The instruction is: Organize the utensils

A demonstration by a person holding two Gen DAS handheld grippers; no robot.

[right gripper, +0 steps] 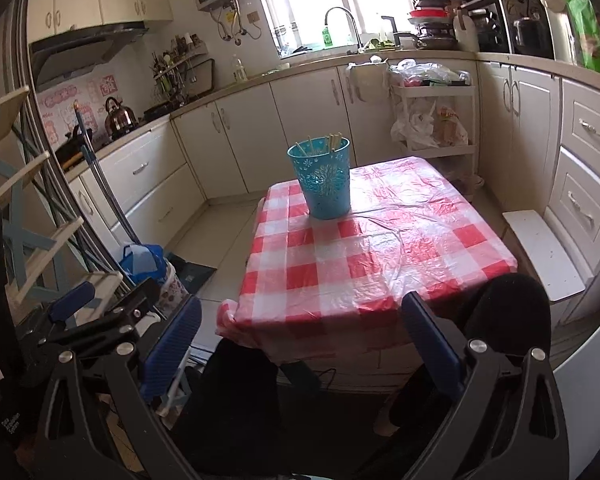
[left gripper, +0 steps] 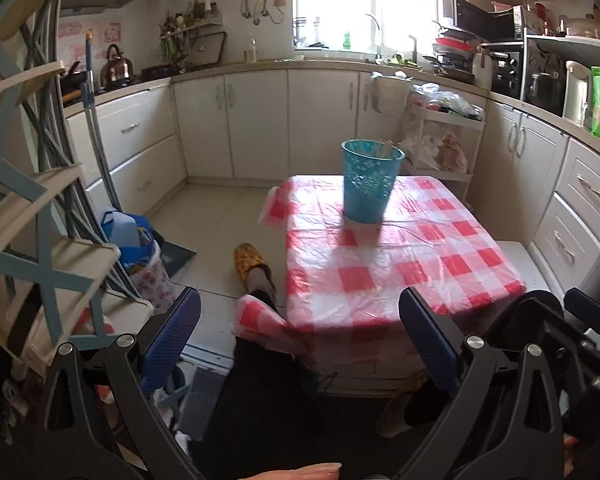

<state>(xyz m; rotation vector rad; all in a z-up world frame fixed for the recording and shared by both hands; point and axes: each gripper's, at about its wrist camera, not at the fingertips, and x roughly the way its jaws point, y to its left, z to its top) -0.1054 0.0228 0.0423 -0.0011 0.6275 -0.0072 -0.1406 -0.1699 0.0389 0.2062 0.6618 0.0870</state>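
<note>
Small table with red-and-white checked cloth [right gripper: 364, 256], kitchen setting. Blue perforated bucket [right gripper: 325, 178] stands upright near the far left corner of the cloth, holding pale chopsticks [right gripper: 332, 142] (tips just above the rim). Left gripper [left gripper: 300, 344]: jaws spread wide, empty, held short of the table's near edge. Right gripper [right gripper: 300, 348]: likewise wide apart, empty, well apart from the bucket.

One blue perforated holder [right gripper: 325, 178] on one checked tabletop [right gripper: 380, 256]. Several wooden chopsticks [right gripper: 334, 142] inside, exact number unclear. One kettle [right gripper: 118, 114]. One white stool [right gripper: 544, 254]. Two open tools [left gripper: 300, 344] [right gripper: 302, 344].
</note>
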